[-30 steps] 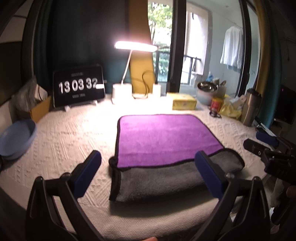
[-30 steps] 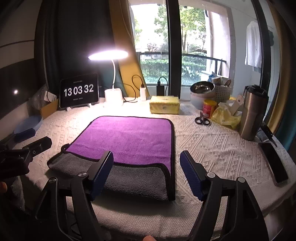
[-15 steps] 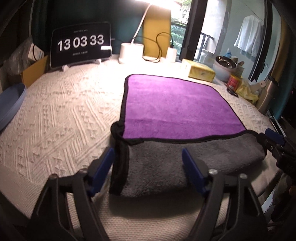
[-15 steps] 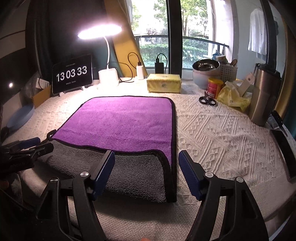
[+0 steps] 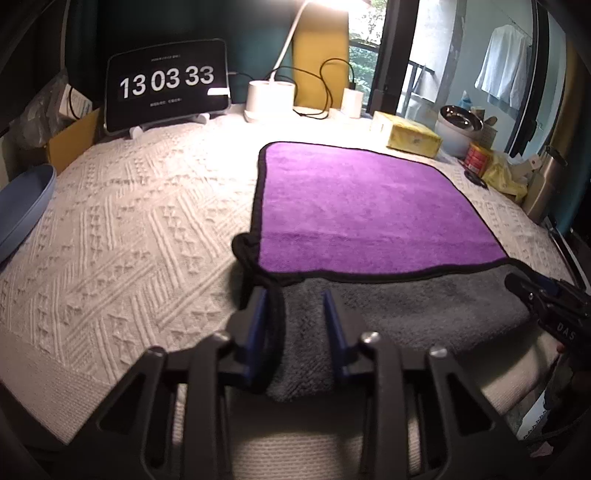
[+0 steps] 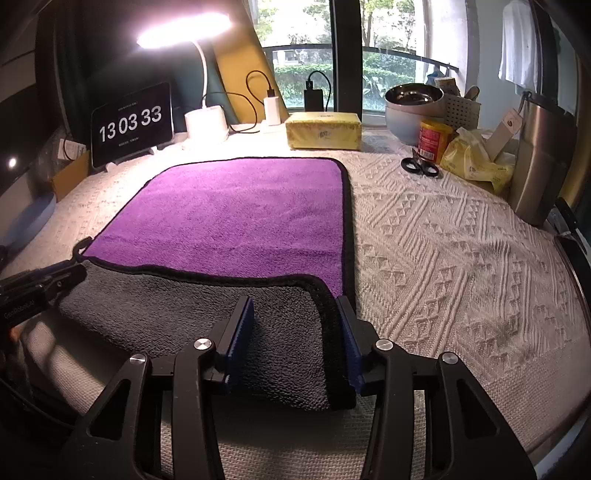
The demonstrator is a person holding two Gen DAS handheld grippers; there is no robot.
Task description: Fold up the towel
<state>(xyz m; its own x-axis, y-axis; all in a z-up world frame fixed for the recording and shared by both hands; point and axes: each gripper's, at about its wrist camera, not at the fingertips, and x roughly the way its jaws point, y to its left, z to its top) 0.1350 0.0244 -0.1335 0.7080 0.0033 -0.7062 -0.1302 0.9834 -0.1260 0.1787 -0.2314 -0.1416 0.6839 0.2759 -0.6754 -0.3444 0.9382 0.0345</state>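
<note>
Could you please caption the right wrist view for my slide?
Right tool straddling the purple-grey towel's near right corner.

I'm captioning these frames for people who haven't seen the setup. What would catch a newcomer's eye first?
The purple towel at the table's centre, its near edge turned over to show grey. Then the two tongs at that grey edge: the left tongs astride its left corner, the right tongs astride its right corner. Behind, a glaring desk lamp beside a clock display reading 13 03 33.

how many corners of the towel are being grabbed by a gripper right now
2. The left gripper straddles the near-left corner of the towel; the right gripper straddles its near-right corner. The two far corners lie free on the table.
</note>
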